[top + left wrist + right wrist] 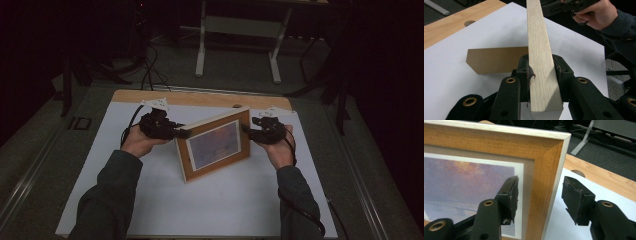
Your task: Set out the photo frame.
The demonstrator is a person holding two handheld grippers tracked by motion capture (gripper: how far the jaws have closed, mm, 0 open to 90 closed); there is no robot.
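1. Left gripper [181, 133]: in the left gripper view its jaws are closed tight on the pale top edge of the picture frame [541, 62], one pad pressed to each face.
2. Right gripper [246, 129]: in the right gripper view its jaws stand apart, straddling the frame's side rail [546, 182]. The pad on the picture side lies close over the glass; the other pad sits clear of the pale outer edge, with white surface visible in the gap. It has no firm hold.
3. Picture frame [215, 145]: at centre of the high view, upright on its lower edge and angled, with its face toward the bottom of the frame. Wooden border, grey mat, purple-orange print.
4. Brown stand flap [496, 60]: seen in the left gripper view at centre left, extending from behind the frame over the sheet.
5. White sheet [225, 200]: covers most of the wooden table [200, 97], whose bare strip shows along the top of the sheet.
6. Hands: left hand [137, 142] and right hand [280, 150] enter from the bottom, in dark sleeves.
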